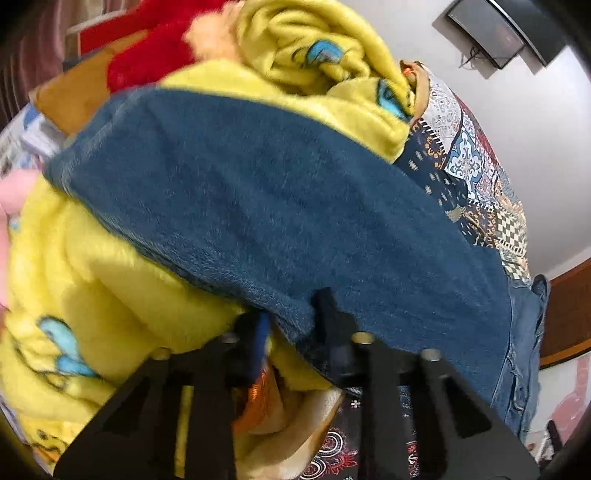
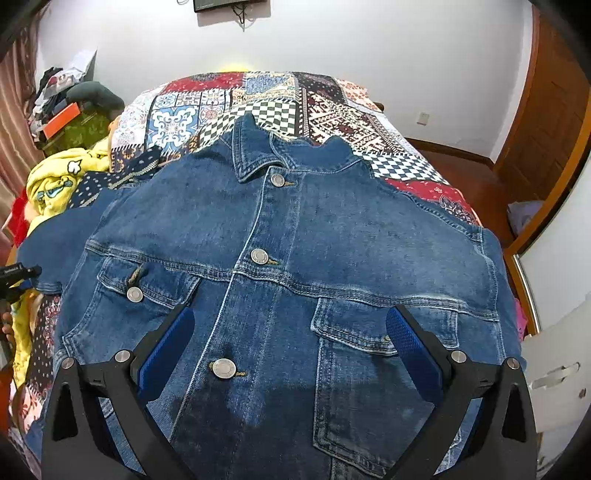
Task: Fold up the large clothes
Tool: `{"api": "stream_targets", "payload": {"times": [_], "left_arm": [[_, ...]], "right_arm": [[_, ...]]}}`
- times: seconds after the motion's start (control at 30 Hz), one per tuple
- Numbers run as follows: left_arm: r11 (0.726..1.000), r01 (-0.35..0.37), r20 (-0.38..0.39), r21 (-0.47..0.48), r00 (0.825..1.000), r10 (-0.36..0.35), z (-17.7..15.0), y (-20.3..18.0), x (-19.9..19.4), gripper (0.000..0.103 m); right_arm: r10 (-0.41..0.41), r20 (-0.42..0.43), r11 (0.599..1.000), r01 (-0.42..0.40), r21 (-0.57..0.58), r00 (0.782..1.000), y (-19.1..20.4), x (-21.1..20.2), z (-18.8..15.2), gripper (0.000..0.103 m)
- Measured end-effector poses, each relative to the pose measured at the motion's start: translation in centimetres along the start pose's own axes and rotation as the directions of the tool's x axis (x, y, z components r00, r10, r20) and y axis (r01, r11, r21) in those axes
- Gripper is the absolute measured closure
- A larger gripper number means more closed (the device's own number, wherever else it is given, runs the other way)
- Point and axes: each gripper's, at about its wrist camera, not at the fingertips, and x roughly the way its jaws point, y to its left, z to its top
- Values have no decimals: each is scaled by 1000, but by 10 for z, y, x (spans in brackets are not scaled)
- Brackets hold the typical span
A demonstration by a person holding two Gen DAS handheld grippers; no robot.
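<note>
**Right wrist view: denim jacket spread on the quilt, sleeve pinched at the left**

Right wrist footage showed a denim jacket [image 2: 280, 236] laid front-up on a patchwork quilt [image 2: 266, 107] covering the bed, collar pointed toward the far wall and the front buttoned. The right gripper [image 2: 290, 332] was held above the jacket's lower front with its blue-padded fingers [image 2: 410, 343] spread wide apart, nothing being grasped between them. A breast pocket flap [image 2: 354, 332] was seen just beside the right pad.

From the left wrist camera, the jacket's sleeve [image 1: 280, 206] was stretched across the frame, its cuff end nipped between the closed fingers of the left gripper [image 1: 291, 325]. A yellow fleece blanket [image 1: 92, 295] with cartoon print was bunched beneath and behind the sleeve, and a red fabric [image 1: 147, 62] lay beyond it. A wall-mounted screen [image 1: 495, 33] was visible on the white wall.
</note>
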Motion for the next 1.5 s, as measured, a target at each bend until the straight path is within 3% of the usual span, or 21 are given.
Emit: {"api": "stream_targets", "payload": {"times": [0.17, 0.23, 0.4, 0.57, 0.67, 0.77, 0.97, 1.1, 1.3, 1.43, 1.5], "left_arm": [[985, -98, 145, 143, 986, 78, 11, -42, -46, 88], [972, -111, 210, 206, 975, 67, 18, -68, -68, 89], [946, -46, 317, 321, 946, -62, 29, -140, -120, 91], [902, 76, 333, 426, 913, -235, 20, -224, -147, 93], [857, 127, 311, 500, 897, -315, 1, -272, -154, 94], [806, 158, 265, 571, 893, -363, -23, -315, -151, 94], [700, 218, 97, 680, 920, -381, -86, -380, -111, 94], [625, 246, -41, 741, 945, -324, -139, -408, -76, 94], [537, 257, -181, 803, 965, -190, -204, -415, -33, 94], [514, 263, -233, 816, 965, -122, -229, -411, -19, 92], [509, 282, -270, 814, 958, -99, -235, -408, -17, 81]], "right_arm": [[-2, 32, 1000, 2, -10, 1000, -5, -12, 3, 0], [-7, 41, 1000, 8, -16, 999, -8, -16, 4, 0], [-4, 65, 1000, 6, -25, 998, -18, -27, 8, 0], [-4, 87, 1000, 6, -22, 996, -30, -37, 8, 0], [1, 104, 1000, 1, -19, 995, -39, -44, 7, 0], [0, 118, 1000, 3, -25, 993, -45, -50, 5, 0], [-8, 136, 1000, 12, -27, 991, -61, -58, 0, 0], [-19, 131, 999, 22, -25, 991, -70, -58, -4, 0], [-32, 98, 999, 35, -32, 995, -79, -50, -14, 0], [-42, 74, 998, 44, -37, 996, -81, -47, -18, 0], [-40, 69, 998, 43, -42, 997, -81, -47, -19, 0]]}}
